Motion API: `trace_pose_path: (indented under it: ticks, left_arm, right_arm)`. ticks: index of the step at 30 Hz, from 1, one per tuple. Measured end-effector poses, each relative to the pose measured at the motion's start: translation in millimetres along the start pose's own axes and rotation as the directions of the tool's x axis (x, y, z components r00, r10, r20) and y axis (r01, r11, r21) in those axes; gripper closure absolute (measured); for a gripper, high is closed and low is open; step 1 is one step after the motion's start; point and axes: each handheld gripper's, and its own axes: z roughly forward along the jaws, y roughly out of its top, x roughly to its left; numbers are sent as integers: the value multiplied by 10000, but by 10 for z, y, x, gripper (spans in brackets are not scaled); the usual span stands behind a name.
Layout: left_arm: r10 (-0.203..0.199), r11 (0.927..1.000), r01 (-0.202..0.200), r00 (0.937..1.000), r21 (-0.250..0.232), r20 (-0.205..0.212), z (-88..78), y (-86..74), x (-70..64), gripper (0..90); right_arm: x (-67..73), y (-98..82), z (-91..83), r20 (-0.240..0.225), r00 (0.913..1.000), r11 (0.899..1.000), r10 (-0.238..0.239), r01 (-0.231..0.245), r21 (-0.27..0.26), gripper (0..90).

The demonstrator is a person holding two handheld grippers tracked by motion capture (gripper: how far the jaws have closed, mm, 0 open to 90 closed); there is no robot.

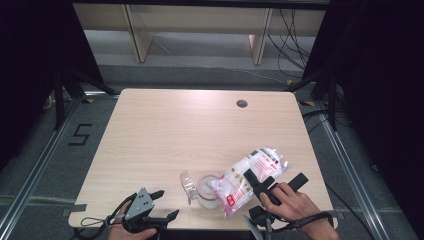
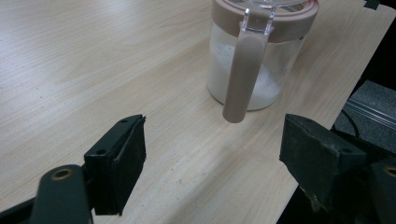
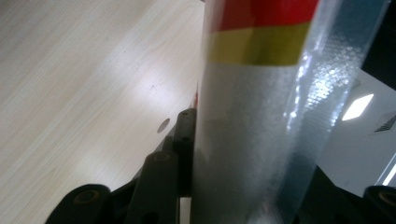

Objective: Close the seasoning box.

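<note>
The right gripper (image 1: 272, 181) clamps a crinkly clear plastic bag (image 1: 250, 177) of white grains, tilted over the round lidded jar (image 1: 207, 190). Left of the jar, the left gripper (image 1: 162, 205) hovers with jaws open above the smooth wooden table (image 1: 175, 130).

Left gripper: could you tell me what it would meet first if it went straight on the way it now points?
Most likely the jar, whose brown handle faces the open left gripper. Only bare table lies between them; the depth is hard to judge.
</note>
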Motion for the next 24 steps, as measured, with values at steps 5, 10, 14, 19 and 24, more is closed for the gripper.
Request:
trace_pose_path:
  ticks: [5, 10, 14, 19, 24]
  left_arm:
    - [55, 10000, -55, 10000, 41, 13, 0, 1, 3, 220]
    - [2, 10000, -2, 10000, 18, 95, -5, 4, -2, 219]
    - [-4, 10000, 4, 10000, 19, 77, -7, 5, -2, 220]
    - [-31, 10000, 31, 10000, 1, 43, -3, 4, -6, 220]
    - [30, 10000, -31, 10000, 37, 62, -8, 5, 1, 220]
  right_arm:
    - [-4, 2, -9, 52, 10000, 10000, 4, -4, 27, 705]
    - [-14, 3, -14, 93, 9999, 10000, -56, 56, 24, 706]
    - [-10, 4, -11, 47, 9999, 9999, -138, 138, 26, 706]
    - [1, 11, -4, 147, 9998, 9999, -103, 103, 2, 706]
    - [4, 18, -4, 99, 9999, 9999, -140, 140, 37, 707]
